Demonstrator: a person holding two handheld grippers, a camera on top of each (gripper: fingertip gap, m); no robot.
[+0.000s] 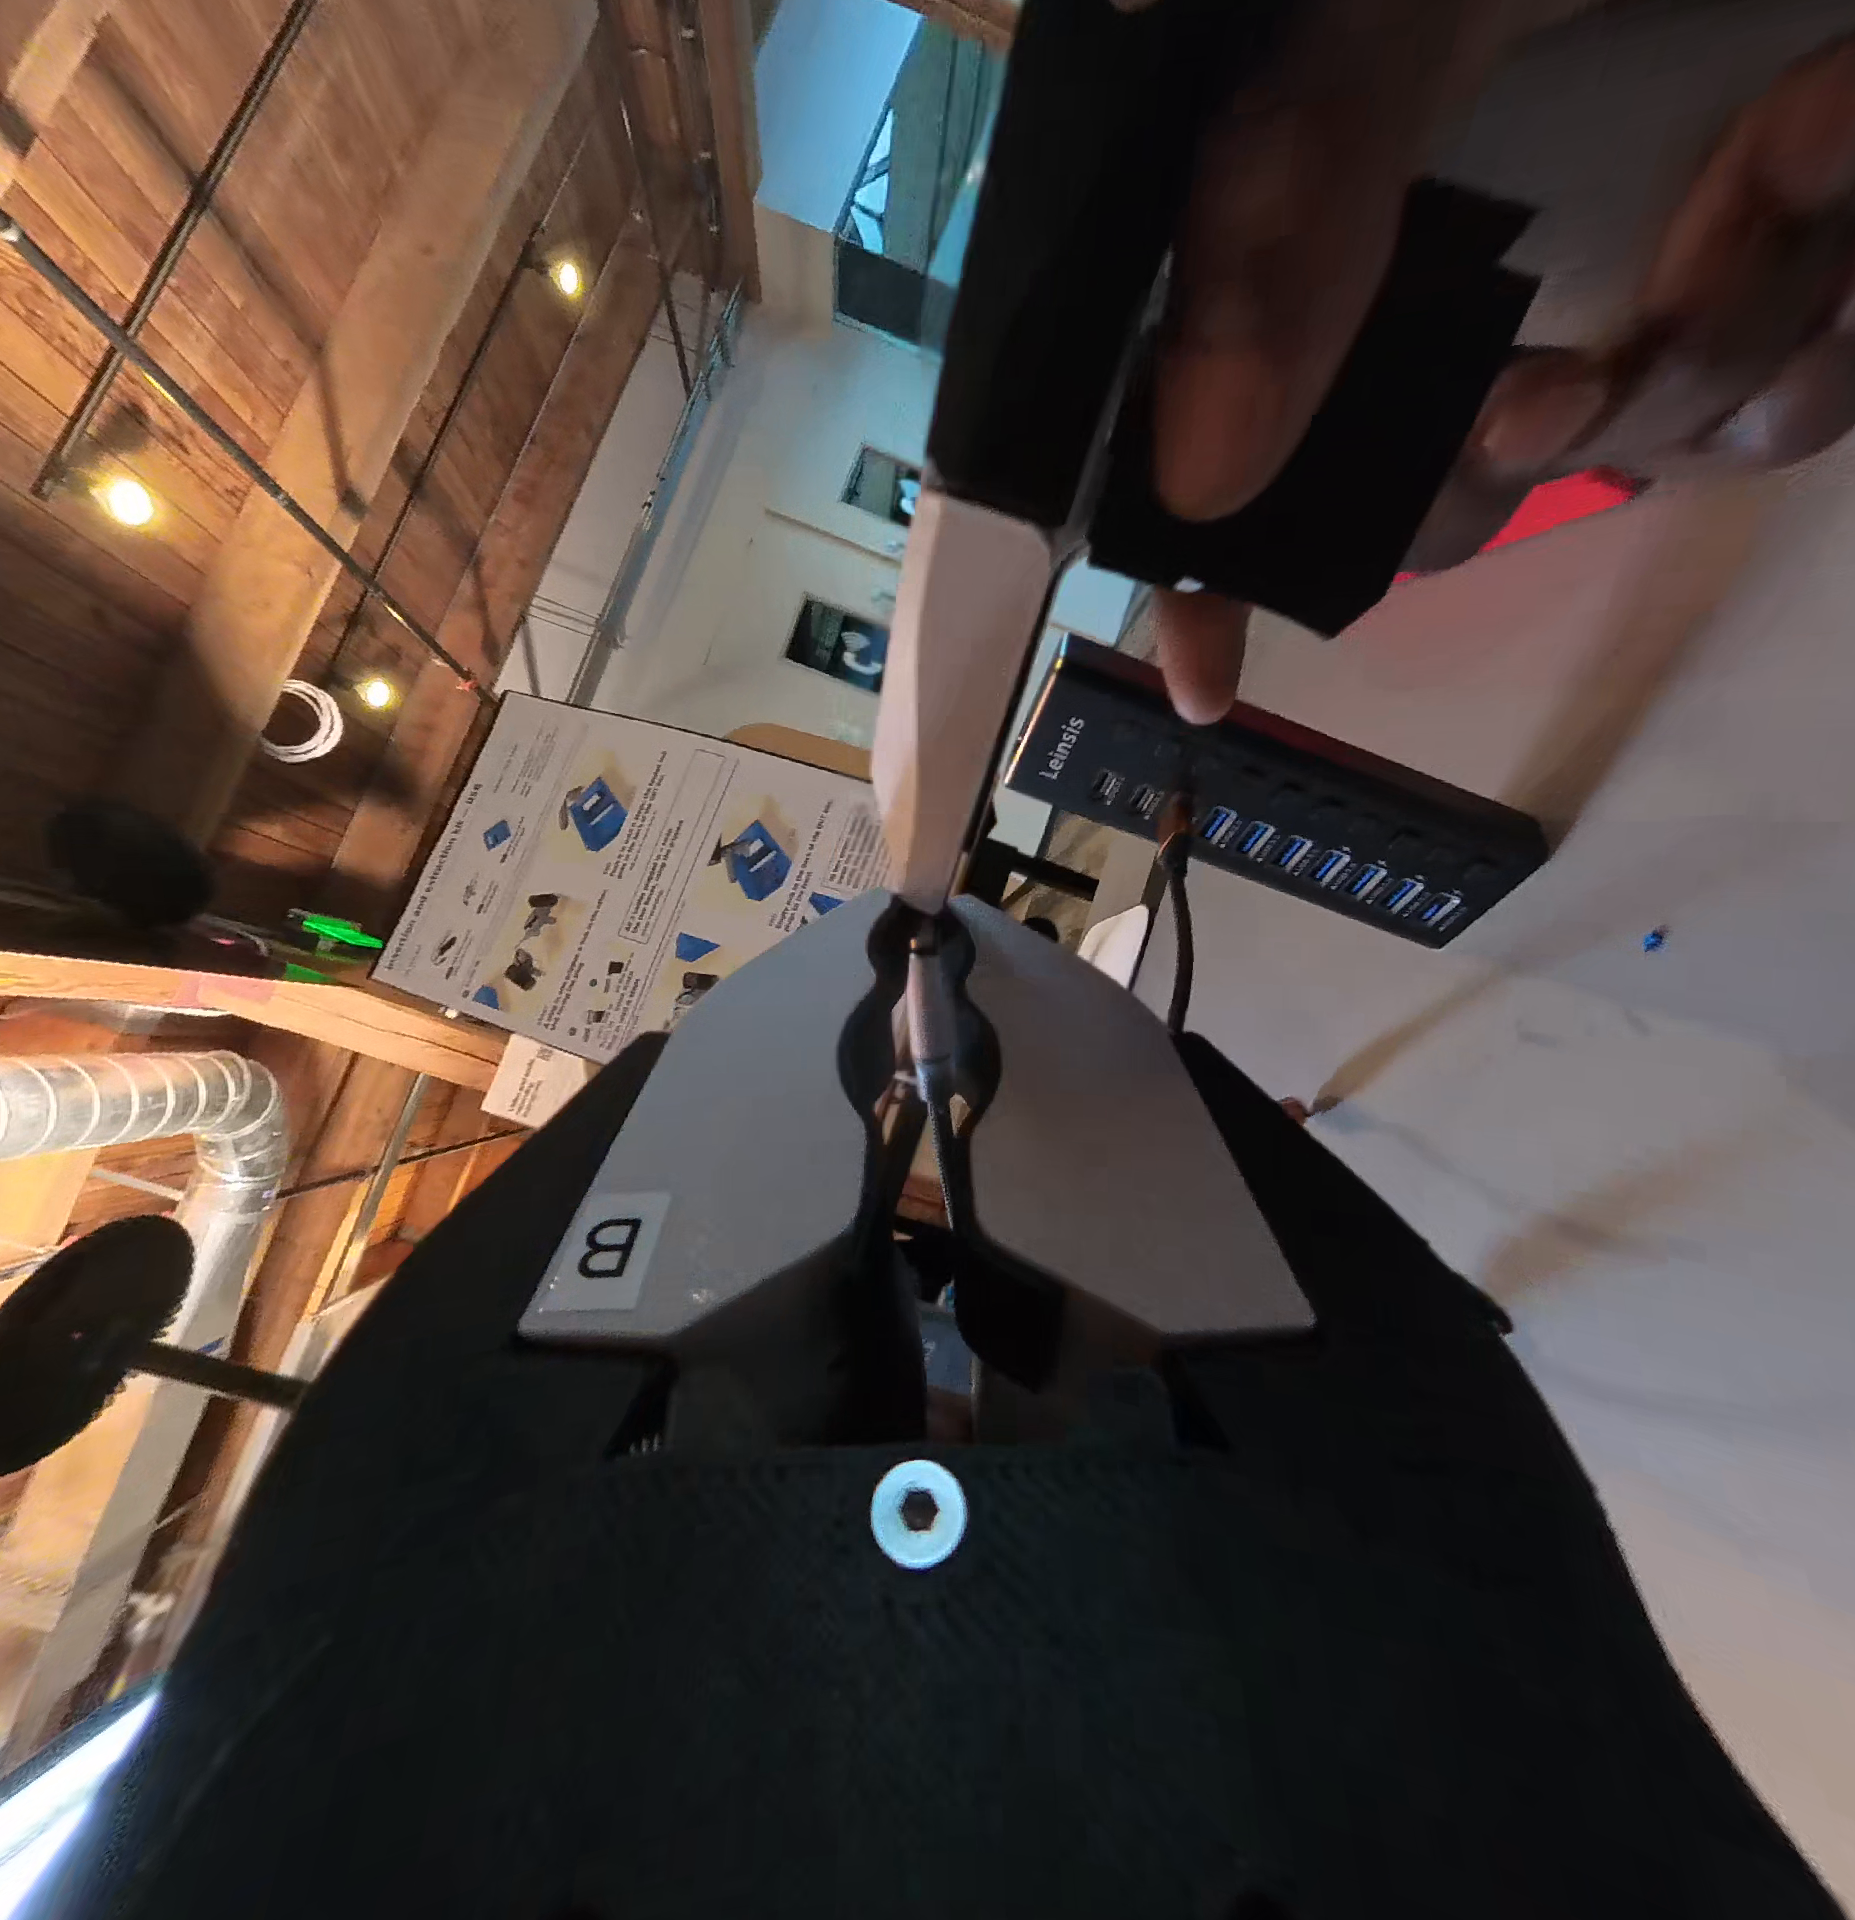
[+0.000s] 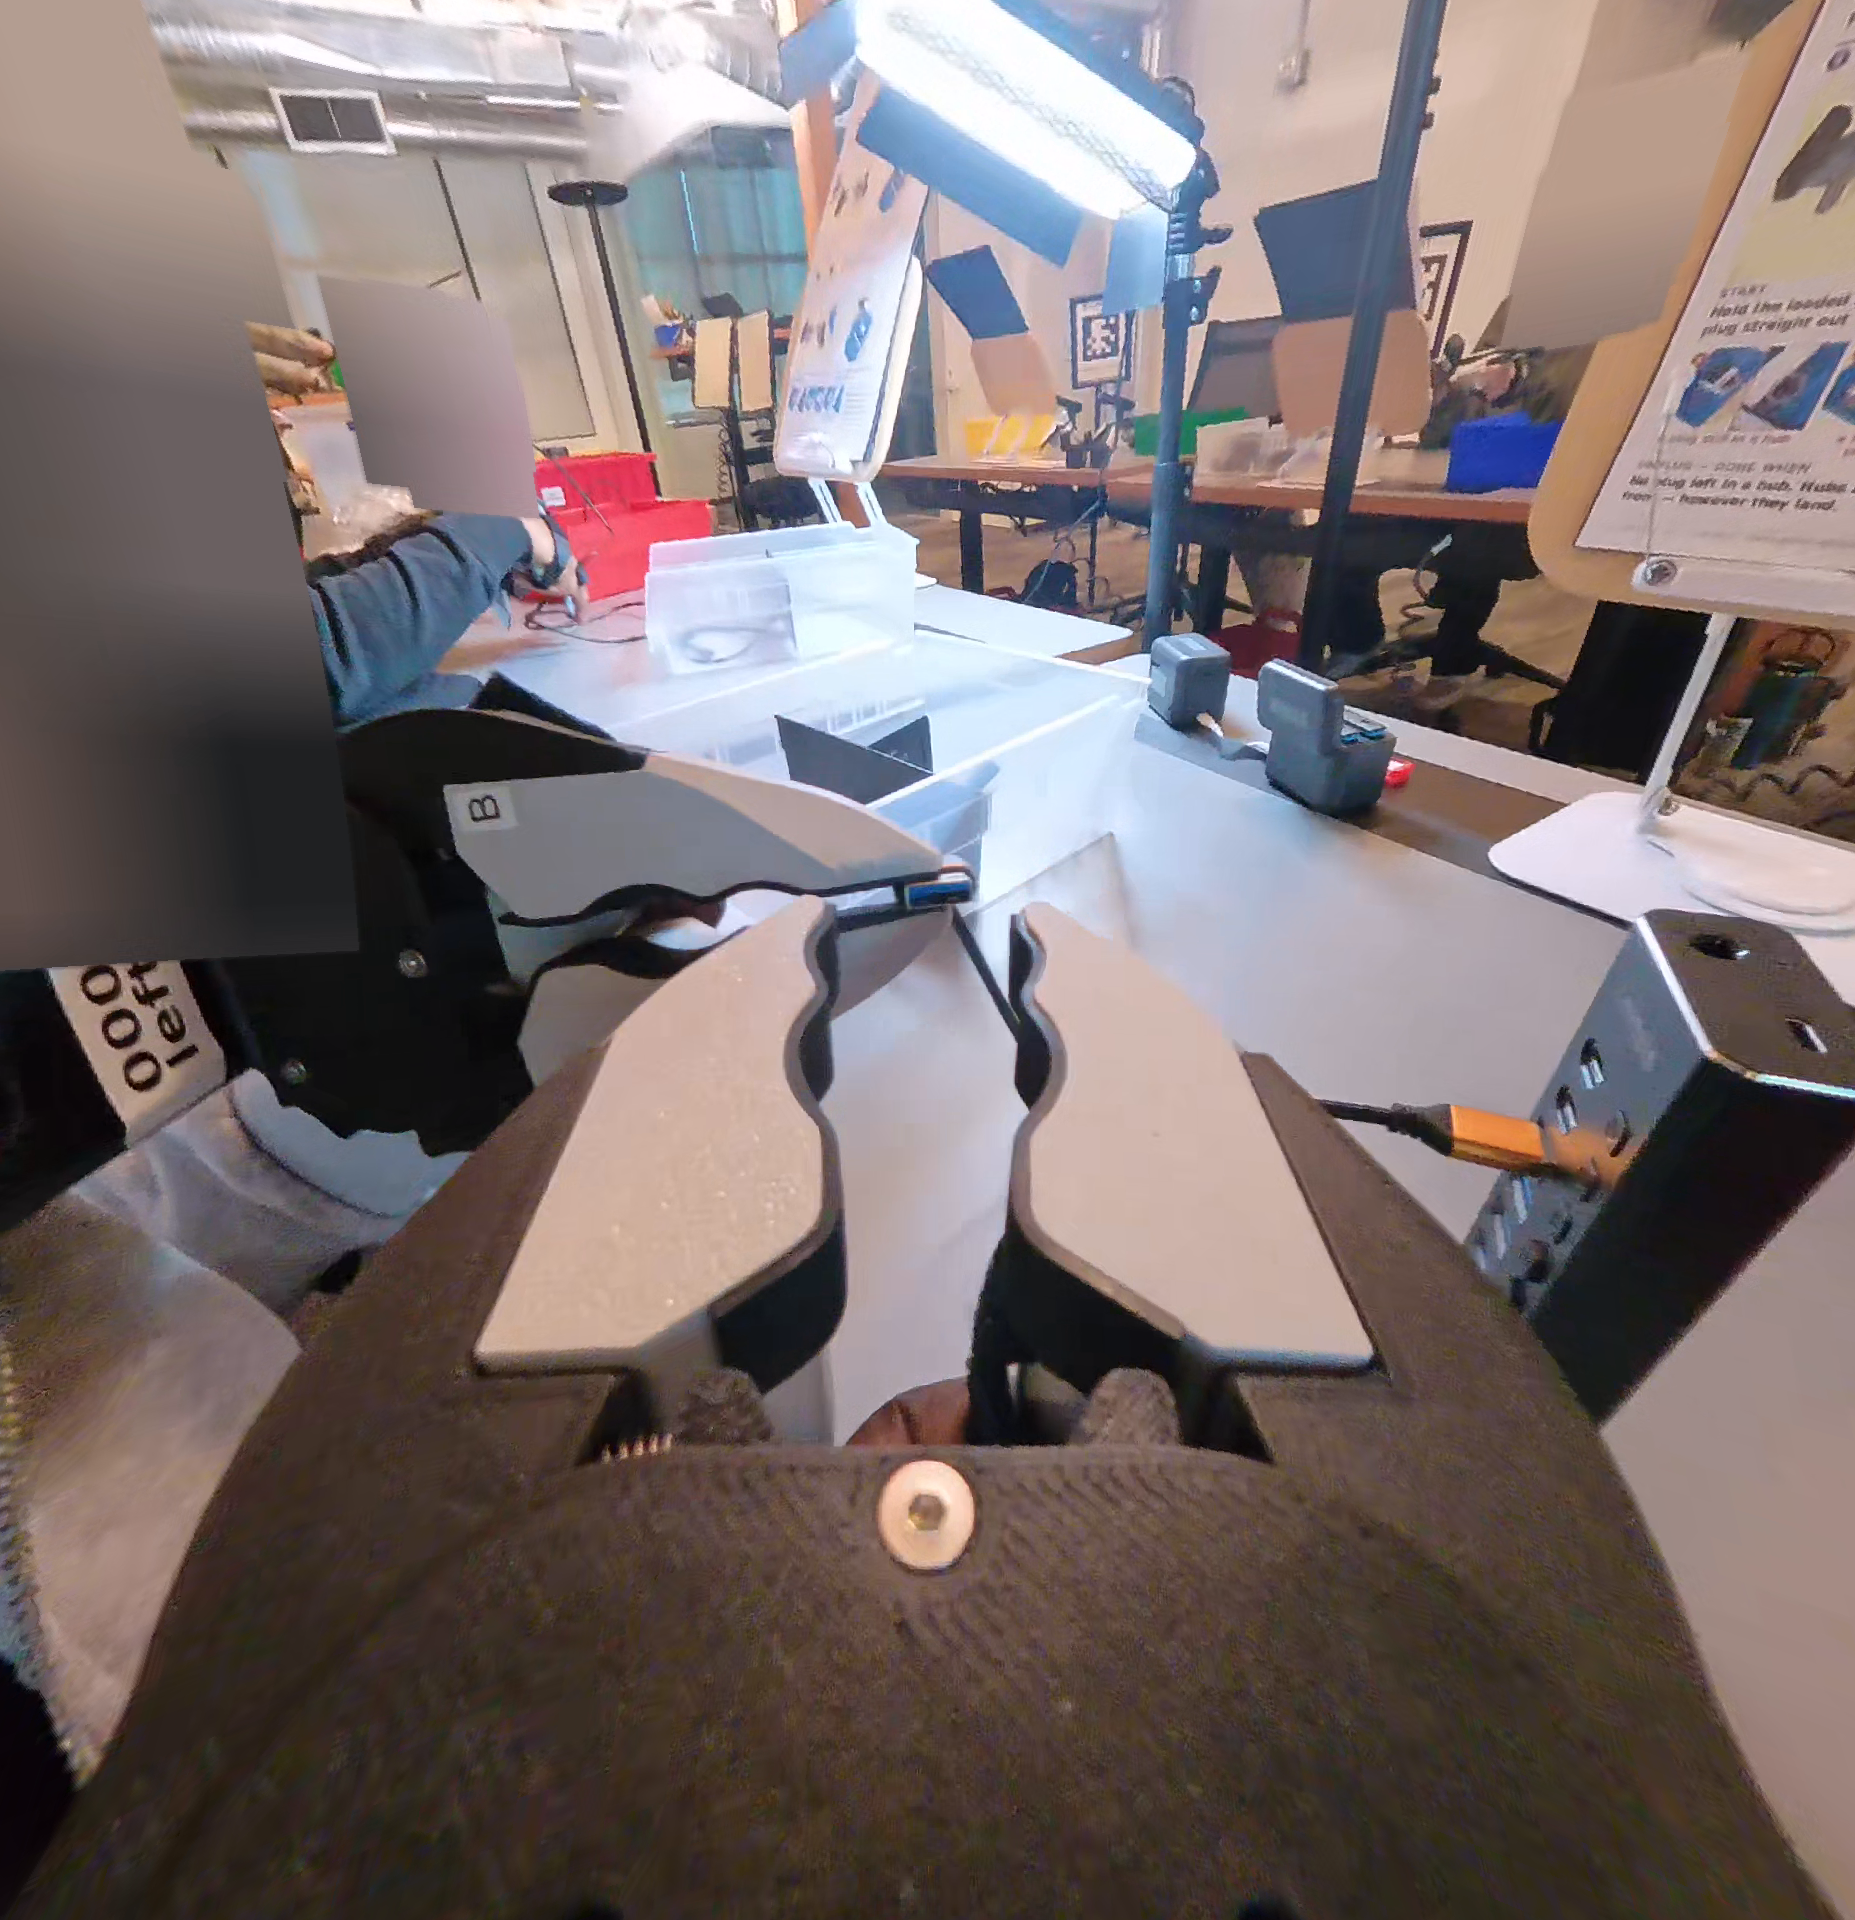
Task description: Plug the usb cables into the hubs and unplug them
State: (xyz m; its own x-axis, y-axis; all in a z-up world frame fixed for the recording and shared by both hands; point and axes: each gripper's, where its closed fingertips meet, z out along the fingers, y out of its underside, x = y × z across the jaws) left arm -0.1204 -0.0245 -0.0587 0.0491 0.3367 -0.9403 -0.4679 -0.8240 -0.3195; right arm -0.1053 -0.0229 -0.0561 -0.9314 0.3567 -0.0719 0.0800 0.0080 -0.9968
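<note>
My left gripper [image 1: 918, 920] is shut on a USB cable plug [image 1: 928, 997], whose black cord runs back between the fingers. In the right wrist view the left gripper [image 2: 925, 902] sits at the left and the plug's blue tip [image 2: 944, 890] pokes out of it. My right gripper [image 2: 923, 935] is open just in front of that tip, with the black cable [image 2: 990, 997] passing through the gap. A black multi-port hub [image 2: 1681, 1122] stands at the right with an orange plug [image 2: 1494, 1138] in it. The hub [image 1: 1276, 821] shows blue ports in the left wrist view.
Clear plastic bins [image 2: 902, 727] stand at the back of the white table [image 2: 1318, 935]. Two grey adapter blocks [image 2: 1307, 748] sit on a strip behind. An instruction board on a stand [image 2: 1754, 416] is at the right, a light panel [image 2: 1016, 104] overhead, and a person's sleeve [image 2: 414, 603] at the left. Left and right tips are no more than a few centimetres apart.
</note>
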